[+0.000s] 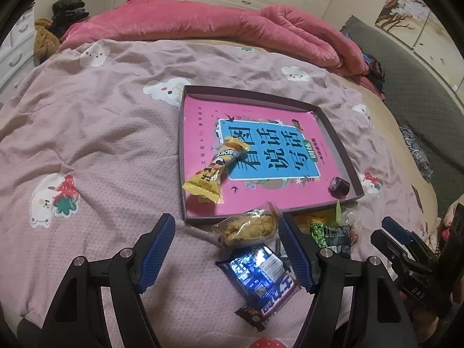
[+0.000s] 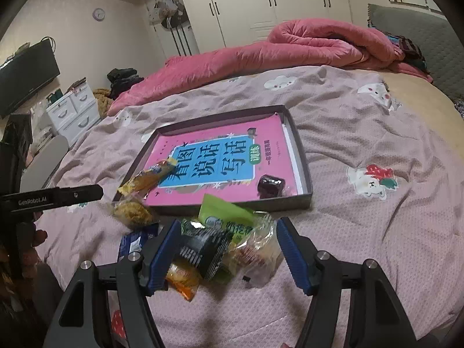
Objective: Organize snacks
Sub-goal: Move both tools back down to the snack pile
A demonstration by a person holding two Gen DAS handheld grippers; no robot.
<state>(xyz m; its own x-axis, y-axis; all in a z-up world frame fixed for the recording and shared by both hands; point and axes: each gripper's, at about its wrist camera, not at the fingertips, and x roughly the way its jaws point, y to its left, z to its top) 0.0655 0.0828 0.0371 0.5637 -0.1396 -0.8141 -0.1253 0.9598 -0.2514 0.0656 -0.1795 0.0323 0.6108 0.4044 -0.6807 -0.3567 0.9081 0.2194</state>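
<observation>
A shallow dark box (image 1: 342, 142) (image 2: 304, 162) with a pink book as its floor lies on the bed. A yellow wrapped snack (image 1: 214, 171) (image 2: 150, 178) rests over its near left edge. A dark purple candy (image 1: 338, 187) (image 2: 271, 184) sits in its near right corner. My left gripper (image 1: 226, 232) is open above a clear bag of fried snack (image 1: 246, 227) (image 2: 133, 211) and a blue wrapper (image 1: 258, 272) (image 2: 134, 240). My right gripper (image 2: 227, 235) is open around a pile: a black packet (image 2: 207, 249), a green packet (image 2: 224, 211) and a clear bag (image 2: 255, 249).
A rumpled pink quilt (image 1: 203, 23) (image 2: 261, 49) lies along the bed's far side. A grey headboard (image 1: 411, 87) is at the right. White drawers (image 2: 75, 110) and a TV (image 2: 23, 78) stand beyond the left edge. The right gripper (image 1: 406, 249) shows in the left view.
</observation>
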